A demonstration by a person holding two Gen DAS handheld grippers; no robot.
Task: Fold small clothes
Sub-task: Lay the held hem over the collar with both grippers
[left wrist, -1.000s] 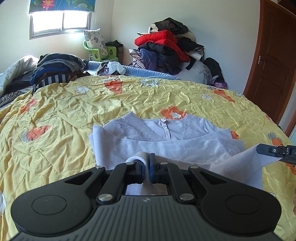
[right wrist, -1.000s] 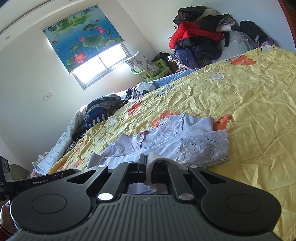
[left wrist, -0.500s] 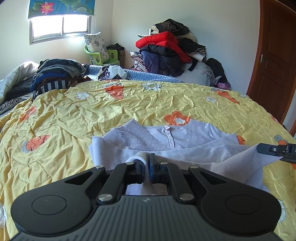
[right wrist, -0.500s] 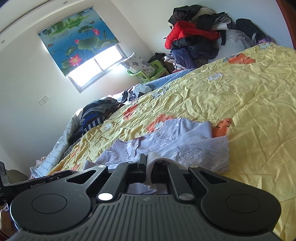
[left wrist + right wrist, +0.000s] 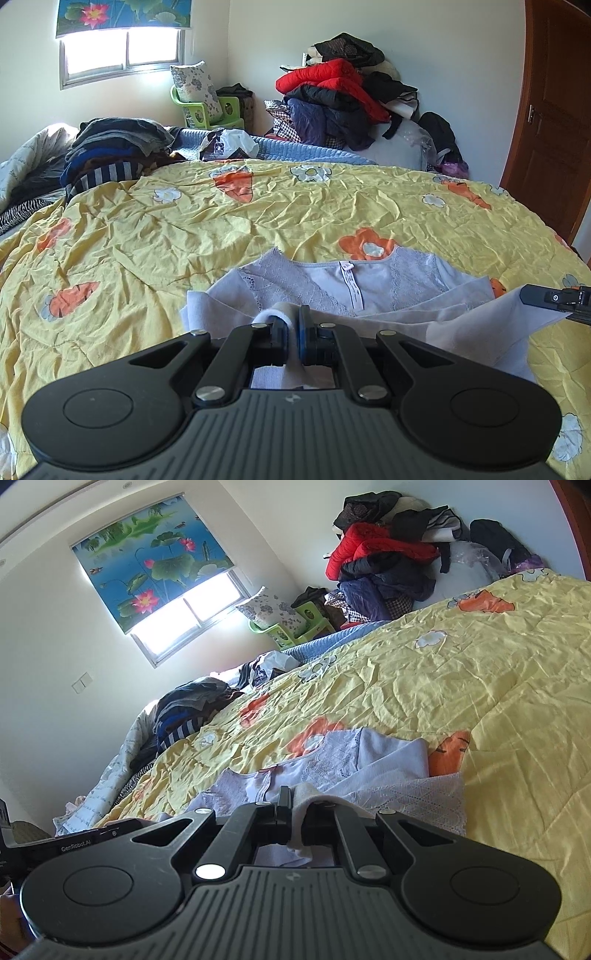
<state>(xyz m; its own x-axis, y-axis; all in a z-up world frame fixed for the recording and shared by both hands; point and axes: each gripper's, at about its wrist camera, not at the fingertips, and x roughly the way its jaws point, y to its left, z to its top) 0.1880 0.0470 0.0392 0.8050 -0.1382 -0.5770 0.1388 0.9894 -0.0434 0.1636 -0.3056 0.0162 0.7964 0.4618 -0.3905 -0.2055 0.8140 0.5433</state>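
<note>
A small pale lilac top with lace panels [image 5: 332, 284] lies on the yellow flowered bedspread [image 5: 258, 221], neckline and label facing up. My left gripper [image 5: 293, 325] is shut on a fold of its near hem. My right gripper [image 5: 295, 805] is shut on another part of the hem; its body also shows at the right edge of the left wrist view [image 5: 557, 297]. The top [image 5: 369, 764] shows in the right wrist view with a lace sleeve spread to the right. The held hem hangs lifted between both grippers.
A stack of folded dark clothes [image 5: 110, 155] sits at the bed's far left. A heap of jackets [image 5: 343, 99] is piled in the far corner. A green chair with a pillow [image 5: 207, 103] stands under the window. A brown door [image 5: 554, 129] is at right.
Both grippers have carried the held hem up and forward toward the neckline, covering more of the top's body. The grip on the cloth is unchanged.
</note>
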